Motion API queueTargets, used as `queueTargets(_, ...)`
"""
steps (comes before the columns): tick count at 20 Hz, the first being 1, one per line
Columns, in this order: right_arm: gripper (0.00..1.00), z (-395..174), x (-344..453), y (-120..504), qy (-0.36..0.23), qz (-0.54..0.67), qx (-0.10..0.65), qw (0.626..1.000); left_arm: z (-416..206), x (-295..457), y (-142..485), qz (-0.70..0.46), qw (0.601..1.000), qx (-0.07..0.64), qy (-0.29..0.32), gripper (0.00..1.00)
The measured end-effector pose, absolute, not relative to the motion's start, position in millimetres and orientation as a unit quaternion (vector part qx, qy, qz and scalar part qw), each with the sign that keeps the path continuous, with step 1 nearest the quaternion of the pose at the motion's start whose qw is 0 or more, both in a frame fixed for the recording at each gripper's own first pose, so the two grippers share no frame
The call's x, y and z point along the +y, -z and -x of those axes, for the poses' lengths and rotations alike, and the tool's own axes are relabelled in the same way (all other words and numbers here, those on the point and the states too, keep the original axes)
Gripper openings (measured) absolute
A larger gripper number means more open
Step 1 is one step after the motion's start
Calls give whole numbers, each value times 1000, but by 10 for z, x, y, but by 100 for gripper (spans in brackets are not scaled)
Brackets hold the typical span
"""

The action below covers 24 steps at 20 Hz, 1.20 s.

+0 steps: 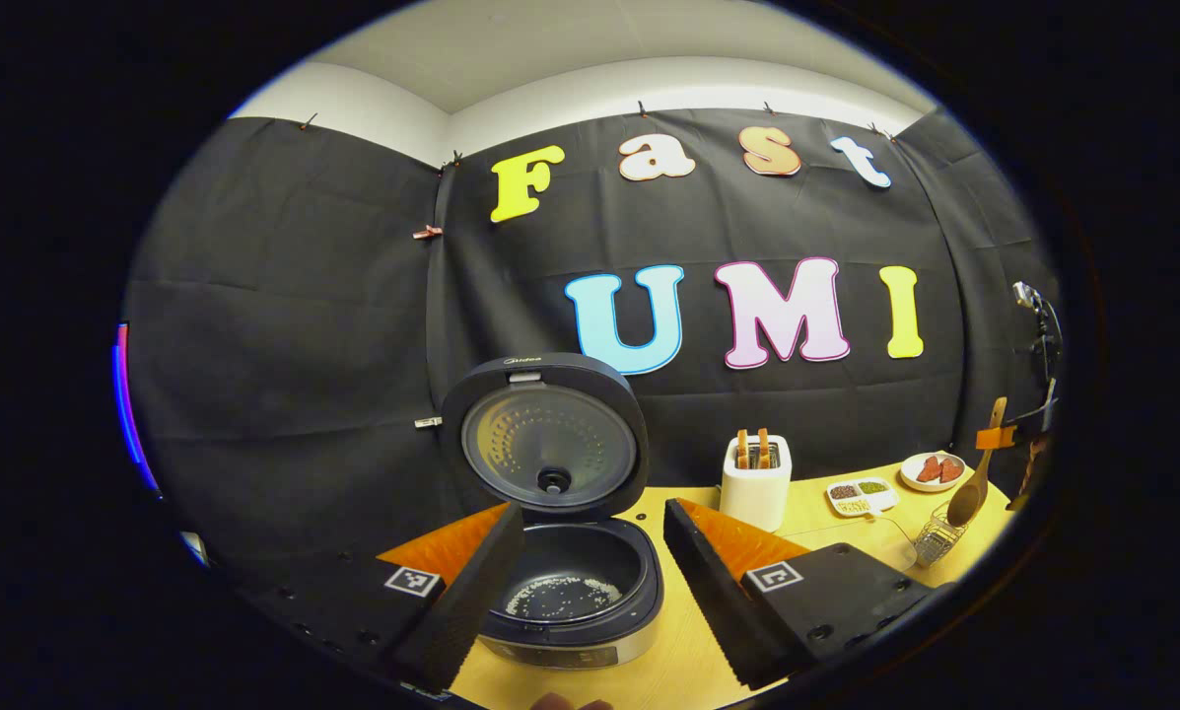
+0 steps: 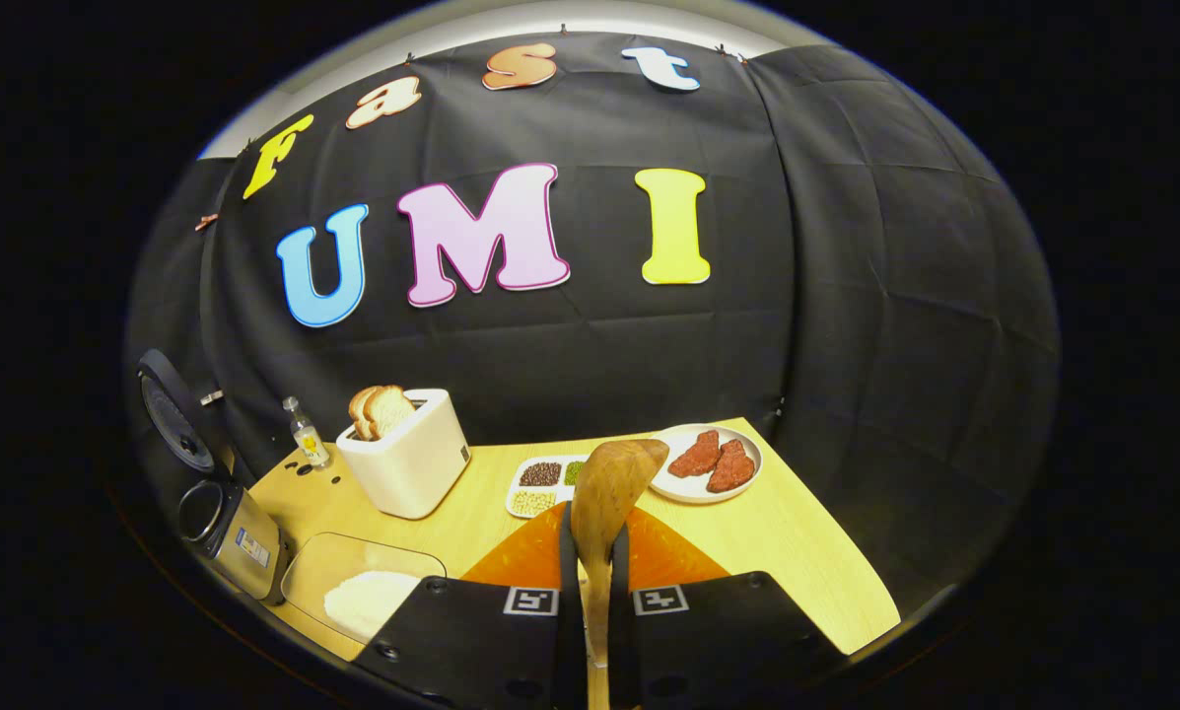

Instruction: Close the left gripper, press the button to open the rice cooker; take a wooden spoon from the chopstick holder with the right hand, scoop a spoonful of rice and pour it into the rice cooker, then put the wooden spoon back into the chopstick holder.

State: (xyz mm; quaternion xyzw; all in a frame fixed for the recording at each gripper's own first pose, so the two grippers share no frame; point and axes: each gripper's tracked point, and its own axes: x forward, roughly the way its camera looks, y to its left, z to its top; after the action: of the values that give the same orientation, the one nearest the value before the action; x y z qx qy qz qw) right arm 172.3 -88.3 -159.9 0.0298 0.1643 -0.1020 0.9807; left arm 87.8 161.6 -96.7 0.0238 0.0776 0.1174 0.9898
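The rice cooker (image 1: 570,631) stands just ahead with its lid (image 1: 550,444) raised and a thin scatter of rice in the pot. My left gripper (image 1: 591,513) is open, its fingers spread to either side of the cooker. At the far right the wooden spoon (image 1: 974,483) hangs bowl-down over the wire chopstick holder (image 1: 937,537). In the right gripper view my right gripper (image 2: 594,525) is shut on the spoon's handle, and the spoon's bowl (image 2: 614,478) stands out ahead of the fingers. The cooker (image 2: 230,532) sits far left, beside a glass tray of rice (image 2: 368,592).
A white toaster (image 2: 407,459) with bread slices stands mid-table, with a small bottle (image 2: 306,434) beside it. A divided dish of beans (image 2: 540,485) and a plate of red meat (image 2: 708,461) lie toward the back right. The black cloth wall closes the back.
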Motion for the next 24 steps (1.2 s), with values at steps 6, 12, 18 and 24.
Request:
queueTargets(6, 35, -1628, -878, 1775, 101, -34, 194, 975, -890, 1667, 924, -21, 989, 74, -126, 97)
queueTargets(12, 41, -1639, -906, 1659, 104, -1, 184, 977, -923, 1641, 898, -17, 990, 70, -123, 97)
queueTargets(18, 44, -1576, -1018, 1603, 128, -6, 178, 976, -928, 1635, 888, -17, 990, 68, -120, 97)
queueTargets(24, 44, -1544, -899, 1502, 119, -10, 168, 978, -996, 1672, 792, -17, 991, 58, -118, 97)
